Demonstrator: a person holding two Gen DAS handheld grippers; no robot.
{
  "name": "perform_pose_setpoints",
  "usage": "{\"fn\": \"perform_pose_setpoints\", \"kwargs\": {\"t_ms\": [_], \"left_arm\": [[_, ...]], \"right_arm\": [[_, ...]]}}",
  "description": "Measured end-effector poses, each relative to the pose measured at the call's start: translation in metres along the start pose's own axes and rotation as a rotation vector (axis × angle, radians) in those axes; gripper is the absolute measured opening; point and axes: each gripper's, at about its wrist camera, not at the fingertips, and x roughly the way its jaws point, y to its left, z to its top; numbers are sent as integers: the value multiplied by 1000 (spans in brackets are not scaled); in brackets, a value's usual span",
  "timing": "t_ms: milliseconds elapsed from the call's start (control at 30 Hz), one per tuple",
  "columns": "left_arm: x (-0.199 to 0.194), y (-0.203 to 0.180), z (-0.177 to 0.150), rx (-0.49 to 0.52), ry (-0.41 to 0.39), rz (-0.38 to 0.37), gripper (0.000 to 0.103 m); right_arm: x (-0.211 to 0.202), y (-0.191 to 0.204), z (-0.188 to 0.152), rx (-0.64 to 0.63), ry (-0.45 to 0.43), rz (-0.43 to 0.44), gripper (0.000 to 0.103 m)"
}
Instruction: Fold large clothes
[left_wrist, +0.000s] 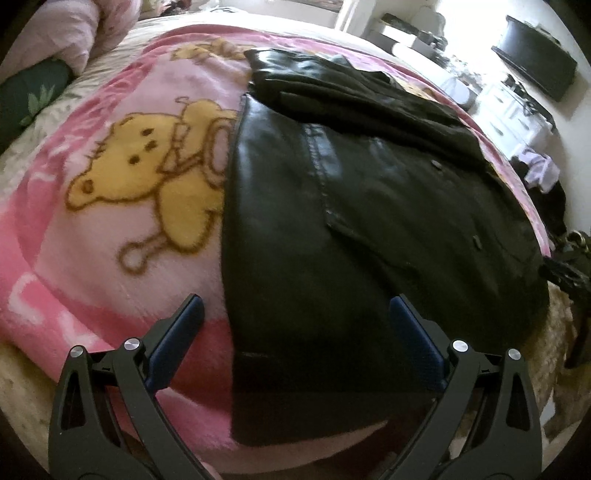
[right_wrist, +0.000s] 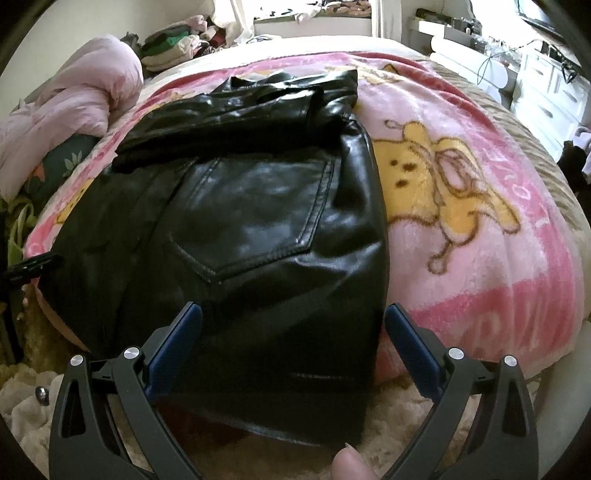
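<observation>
A black leather jacket (left_wrist: 351, 206) lies flat on a pink bear-print blanket (left_wrist: 110, 206) on a bed, with a sleeve folded across its far end. My left gripper (left_wrist: 297, 310) is open above the jacket's near left edge, holding nothing. In the right wrist view the same jacket (right_wrist: 236, 229) shows a stitched pocket, and its hem hangs over the bed's near edge. My right gripper (right_wrist: 293, 317) is open above the jacket's near right edge, holding nothing. A fingertip (right_wrist: 349, 463) shows at the bottom.
A pink duvet (right_wrist: 74, 107) is bunched at the far left of the bed. White drawers (right_wrist: 546, 96) and a dark screen (left_wrist: 535, 66) stand to the right. A shaggy cream rug (right_wrist: 29, 398) lies below the bed edge. Piled clothes (right_wrist: 177, 40) sit beyond the bed.
</observation>
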Motion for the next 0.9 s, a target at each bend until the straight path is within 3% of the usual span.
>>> {"fn": "perform_pose_setpoints", "kwargs": {"t_ms": [100, 267, 433, 500, 533, 600, 667, 733, 800, 833, 900], "left_arm": [[1, -5, -6, 22, 14, -36, 94], [9, -18, -12, 86, 26, 19, 94], [11, -15, -11, 72, 30, 13, 94], [11, -14, -10, 71, 31, 11, 94], [12, -13, -10, 70, 29, 10, 94], [13, -12, -10, 65, 27, 10, 94], [13, -12, -10, 60, 24, 13, 94], [13, -13, -10, 58, 24, 15, 94], [12, -14, -9, 54, 23, 16, 89], [11, -13, -9, 49, 18, 19, 84], [5, -11, -7, 32, 1, 14, 61]], "right_arm": [[1, -5, -4, 5, 24, 16, 99], [5, -9, -11, -4, 61, 31, 99], [12, -13, -17, -20, 97, 37, 97], [13, -13, -19, -34, 99, 47, 88], [14, -13, -20, -32, 102, 71, 74], [13, -12, -22, -40, 85, 76, 58], [6, -14, -23, -31, 42, 87, 27], [-6, -22, -21, 21, -14, 161, 17], [-18, -24, -19, 33, -69, 196, 14], [-24, -23, -18, 26, -97, 200, 13], [-36, -19, -14, 19, -160, 226, 13]]}}
